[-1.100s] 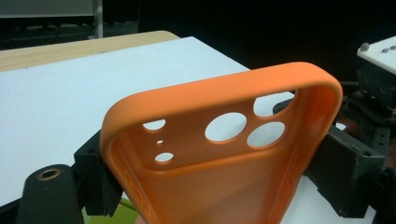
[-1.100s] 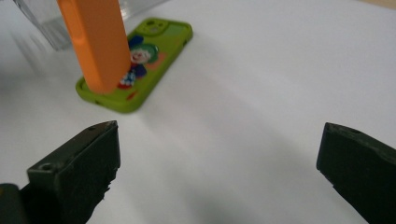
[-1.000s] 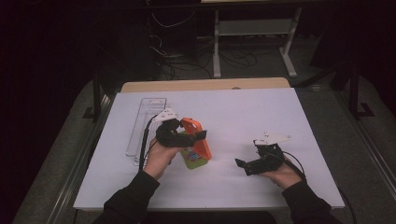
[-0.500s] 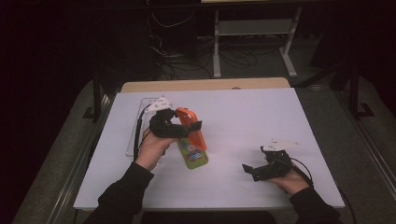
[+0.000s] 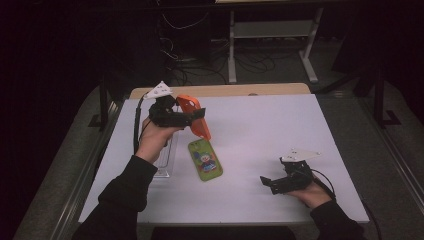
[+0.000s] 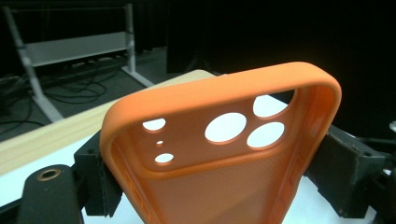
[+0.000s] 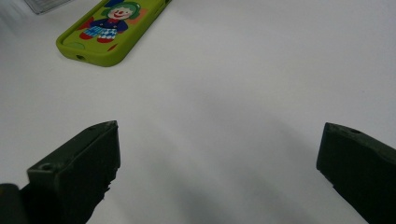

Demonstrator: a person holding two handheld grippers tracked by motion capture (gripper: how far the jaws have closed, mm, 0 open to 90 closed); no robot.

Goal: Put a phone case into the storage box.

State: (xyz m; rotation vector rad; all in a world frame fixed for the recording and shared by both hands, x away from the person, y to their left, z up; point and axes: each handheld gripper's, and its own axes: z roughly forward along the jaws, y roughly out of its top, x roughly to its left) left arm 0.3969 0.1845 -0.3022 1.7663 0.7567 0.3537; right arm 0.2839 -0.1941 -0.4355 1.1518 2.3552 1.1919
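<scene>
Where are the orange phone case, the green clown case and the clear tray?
orange phone case (image 6: 219, 186), left gripper view, inner back panel.
green clown case (image 5: 205, 160), high view, printed back.
clear tray (image 5: 165, 165), high view, near edge.

A darkened lab was indicated by the white counter (image 5: 260, 125), tangled floor cables (image 5: 200, 65) and a metal rack (image 5: 272, 30).

A: Any words, brands or numbers to read here?

B: None. The green phone case (image 5: 205, 160) lying on the table (image 5: 280, 125) bears a clown picture, with no lettering that can be made out.

A: And the orange phone case (image 6: 224, 154)?

B: Plain, with round cutouts. Nothing written on it.
</scene>
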